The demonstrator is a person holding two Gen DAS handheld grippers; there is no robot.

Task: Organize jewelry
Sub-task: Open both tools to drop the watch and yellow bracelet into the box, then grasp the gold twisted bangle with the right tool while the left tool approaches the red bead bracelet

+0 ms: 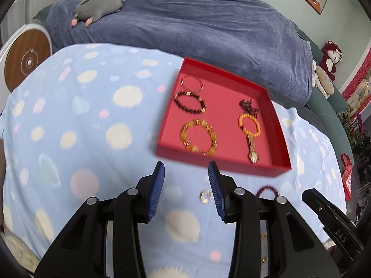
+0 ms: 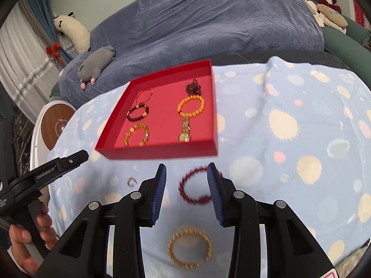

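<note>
We see both grippers, left and right, with jaws apart, gripping nothing. Right frames a red bracelet; ring lies by left.

Motion blur smears the gold chain bracelet inside the red cardboard tray; below the tray, black tongs half-hide a dark red beaded bracelet.

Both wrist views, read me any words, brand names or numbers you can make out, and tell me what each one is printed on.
"DAS": on the black body of the right gripper, seen at the lower right of the left wrist view.
"GenRobot.AI", last letters uncertain: on the black arm of the left gripper, seen in the right wrist view.
Small white print lower on that same gripper: too small to read.
Red bag at the far right: markings too blurred to read.
</note>
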